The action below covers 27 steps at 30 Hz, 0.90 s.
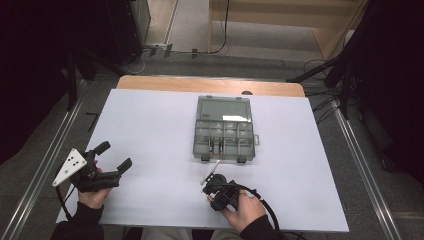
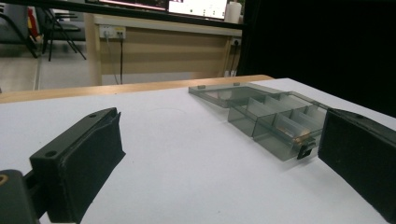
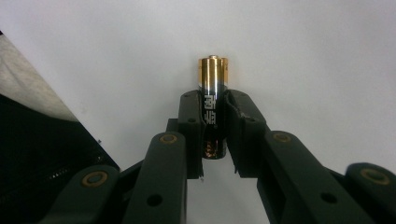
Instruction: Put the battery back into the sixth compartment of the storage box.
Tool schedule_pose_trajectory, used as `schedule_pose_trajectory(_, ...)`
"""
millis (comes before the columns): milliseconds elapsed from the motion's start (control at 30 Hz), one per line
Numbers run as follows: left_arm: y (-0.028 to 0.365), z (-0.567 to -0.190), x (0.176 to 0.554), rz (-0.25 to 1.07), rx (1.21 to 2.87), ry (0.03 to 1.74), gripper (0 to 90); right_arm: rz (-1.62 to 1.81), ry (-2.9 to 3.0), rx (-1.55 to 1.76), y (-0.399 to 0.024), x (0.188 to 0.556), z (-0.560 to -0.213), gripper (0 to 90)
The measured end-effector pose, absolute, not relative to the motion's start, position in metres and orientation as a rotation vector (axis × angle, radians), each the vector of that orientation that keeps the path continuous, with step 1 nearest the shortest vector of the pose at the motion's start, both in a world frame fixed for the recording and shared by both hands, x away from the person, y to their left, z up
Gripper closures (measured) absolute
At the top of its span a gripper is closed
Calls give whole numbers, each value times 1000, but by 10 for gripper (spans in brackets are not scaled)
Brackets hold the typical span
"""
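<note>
Left gripper [image 1: 114,156]: jaws wide apart, nothing between them, resting low over white table sheet [image 1: 150,130]. Clear grey plastic compartment box [image 1: 223,131] lies open mid-table. Right gripper [image 3: 214,133]: jaws clamped on black-and-gold cylindrical battery [image 3: 213,98], gold end protruding beyond fingertips, just near the box.

The left claw [image 1: 114,156] rests low in the person's left hand [image 1: 93,194], jaws spread wide with nothing between them. Well to the right of it, the right claw [image 3: 214,122] points steeply down, clamped on a battery [image 3: 212,93], gripped by the right hand [image 1: 243,212].
</note>
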State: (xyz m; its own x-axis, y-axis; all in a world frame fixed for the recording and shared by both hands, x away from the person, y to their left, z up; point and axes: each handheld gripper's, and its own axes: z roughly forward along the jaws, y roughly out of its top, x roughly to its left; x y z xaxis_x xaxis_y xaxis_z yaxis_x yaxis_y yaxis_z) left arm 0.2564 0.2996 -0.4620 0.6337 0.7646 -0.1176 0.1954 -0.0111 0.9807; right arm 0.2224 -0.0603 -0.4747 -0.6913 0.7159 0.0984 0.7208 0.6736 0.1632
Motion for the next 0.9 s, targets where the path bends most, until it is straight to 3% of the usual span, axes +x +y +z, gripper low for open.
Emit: schedule_pose_trajectory(900, 299, -462, 257, 542, 1553, 825, 0, -546, -2758, -1314, -72, 243, -449, 778)
